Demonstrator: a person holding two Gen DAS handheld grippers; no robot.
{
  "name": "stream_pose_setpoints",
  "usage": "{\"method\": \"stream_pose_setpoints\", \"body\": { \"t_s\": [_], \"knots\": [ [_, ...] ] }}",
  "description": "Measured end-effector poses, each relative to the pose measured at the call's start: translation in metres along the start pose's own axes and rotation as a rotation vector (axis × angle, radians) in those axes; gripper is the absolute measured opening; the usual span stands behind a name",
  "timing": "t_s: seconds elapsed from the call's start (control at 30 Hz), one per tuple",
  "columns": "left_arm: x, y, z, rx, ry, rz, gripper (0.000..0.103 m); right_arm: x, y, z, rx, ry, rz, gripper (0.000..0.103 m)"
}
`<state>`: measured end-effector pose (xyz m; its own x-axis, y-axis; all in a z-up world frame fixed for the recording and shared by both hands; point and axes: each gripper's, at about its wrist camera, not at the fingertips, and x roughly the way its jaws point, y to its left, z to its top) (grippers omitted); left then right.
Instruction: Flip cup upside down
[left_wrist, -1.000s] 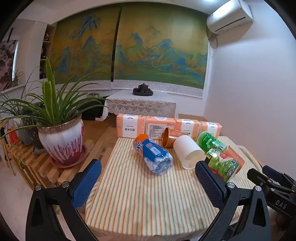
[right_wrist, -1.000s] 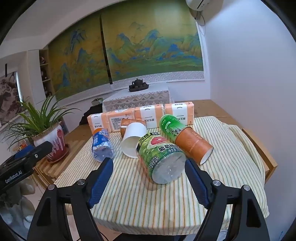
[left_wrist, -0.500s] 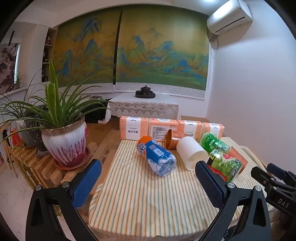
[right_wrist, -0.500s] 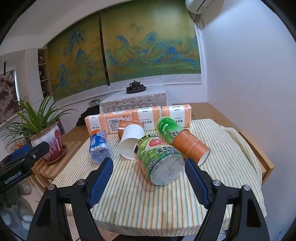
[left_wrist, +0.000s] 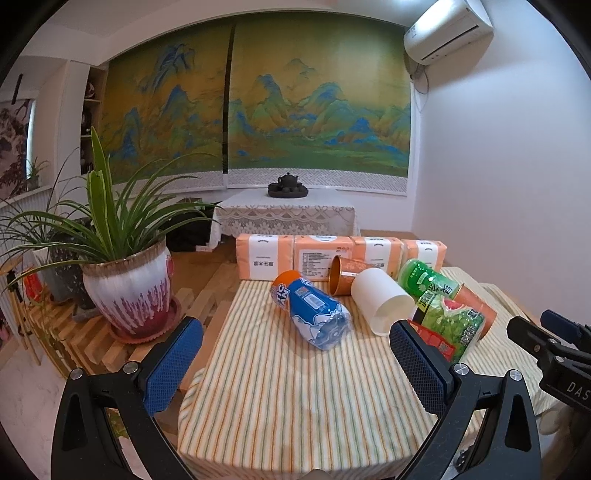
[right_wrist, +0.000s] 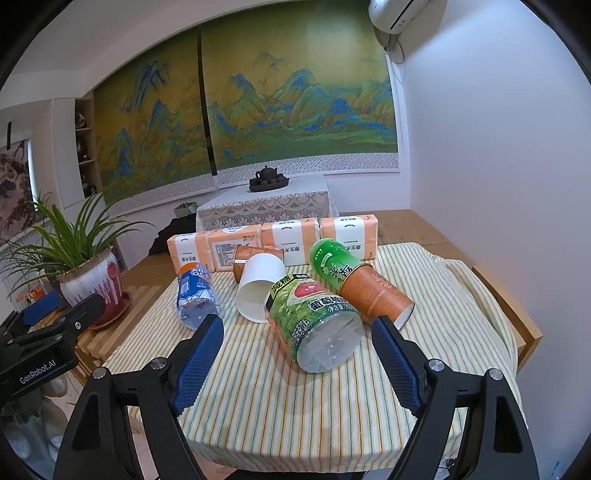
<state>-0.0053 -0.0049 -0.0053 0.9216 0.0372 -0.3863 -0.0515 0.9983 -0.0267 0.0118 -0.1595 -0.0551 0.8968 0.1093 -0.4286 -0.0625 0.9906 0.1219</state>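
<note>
Nearest of all, the left gripper (left_wrist: 295, 354) hangs over the near edge of the striped tablecloth (left_wrist: 280, 398), its blue-padded tongs spread wide apart with nothing between them. The right gripper (right_wrist: 297, 354) sits the same way, tongs well apart and empty, low in front of the table.

Just past the right gripper's tips lies a green-labelled bottle with a watermelon picture (right_wrist: 314, 325), on its side, clear base toward the camera. Touching its left shoulder is the white paper cup (right_wrist: 258, 291), the cup to be flipped: it lies on its side near the middle of the cloth, open mouth facing the near-left. From the left wrist view the same white cup (left_wrist: 380, 299) points its mouth toward the near-right, resting between the blue bottle and the green bottles.

To the left, apart from the cup, a blue-labelled bottle with an orange cap (right_wrist: 195, 295) lies on its side. On the right an orange paper cup (right_wrist: 376, 295) lies tipped over with a green can (right_wrist: 332, 262) nested in or against its far end; I cannot tell which. Behind the white cup a copper-coloured cup (left_wrist: 343, 275) lies on its side.

Farther back, a row of orange tissue packs (right_wrist: 273, 243) lines the table's far edge. A potted plant (left_wrist: 125, 273) stands off to the left on a wooden rack, and a teapot set (right_wrist: 267, 179) sits on a lace-covered table below the landscape mural (right_wrist: 258, 110).
</note>
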Motion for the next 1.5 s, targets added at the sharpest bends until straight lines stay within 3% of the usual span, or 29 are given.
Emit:
{"method": "stream_pose_setpoints", "body": {
  "t_s": [1.5],
  "knots": [
    [0.009, 0.001, -0.001, -0.003, 0.024, -0.017, 0.103, 0.012, 0.001, 0.003, 0.003, 0.021, 0.009, 0.082]
  ]
}}
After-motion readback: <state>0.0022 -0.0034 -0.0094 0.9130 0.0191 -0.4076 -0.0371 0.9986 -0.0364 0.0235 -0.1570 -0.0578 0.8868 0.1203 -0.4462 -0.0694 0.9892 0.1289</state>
